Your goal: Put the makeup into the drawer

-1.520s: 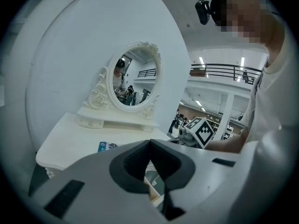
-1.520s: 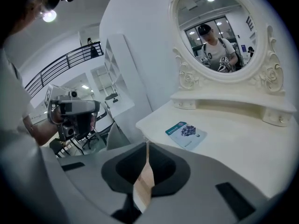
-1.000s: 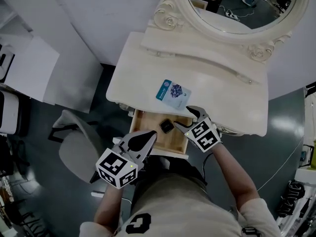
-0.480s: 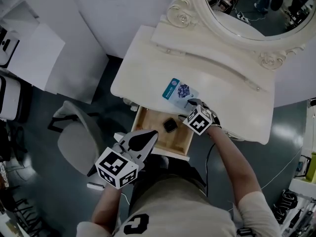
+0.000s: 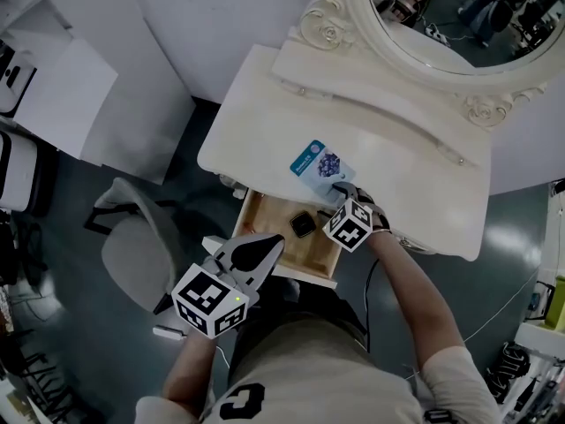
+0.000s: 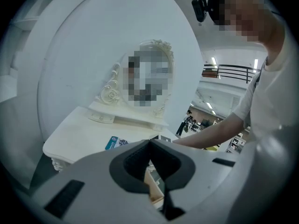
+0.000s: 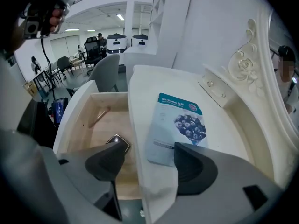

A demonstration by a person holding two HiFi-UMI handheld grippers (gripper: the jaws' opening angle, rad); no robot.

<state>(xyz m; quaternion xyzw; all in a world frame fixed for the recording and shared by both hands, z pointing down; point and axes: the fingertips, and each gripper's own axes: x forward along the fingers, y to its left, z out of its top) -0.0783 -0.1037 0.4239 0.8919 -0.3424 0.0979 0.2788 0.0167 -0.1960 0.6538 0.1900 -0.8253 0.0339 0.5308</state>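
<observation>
A blue face-mask packet (image 5: 320,162) (image 7: 180,125) lies flat near the front of the cream dressing table (image 5: 265,122). Below it the wooden drawer (image 5: 258,223) (image 7: 105,125) stands pulled out, holding a black compact (image 5: 303,224) (image 7: 117,140) and a thin stick (image 7: 99,117). My right gripper (image 5: 342,198) (image 7: 150,152) points steeply down, open; its jaws have just been opening. They straddle the table's front edge, one over the drawer, the other at the packet's near edge, not pressing it. My left gripper (image 5: 267,245) (image 6: 149,143) hangs shut and empty before the drawer.
An ornate oval mirror (image 5: 441,34) rises at the back of the table. A grey chair (image 5: 132,254) stands on the dark floor to the left. White cabinets (image 5: 53,95) fill the far left. The person's torso is close behind the drawer.
My right gripper has come down and rolled, from above the drawer's right side to the table's front edge by the packet. The left gripper has kept its place.
</observation>
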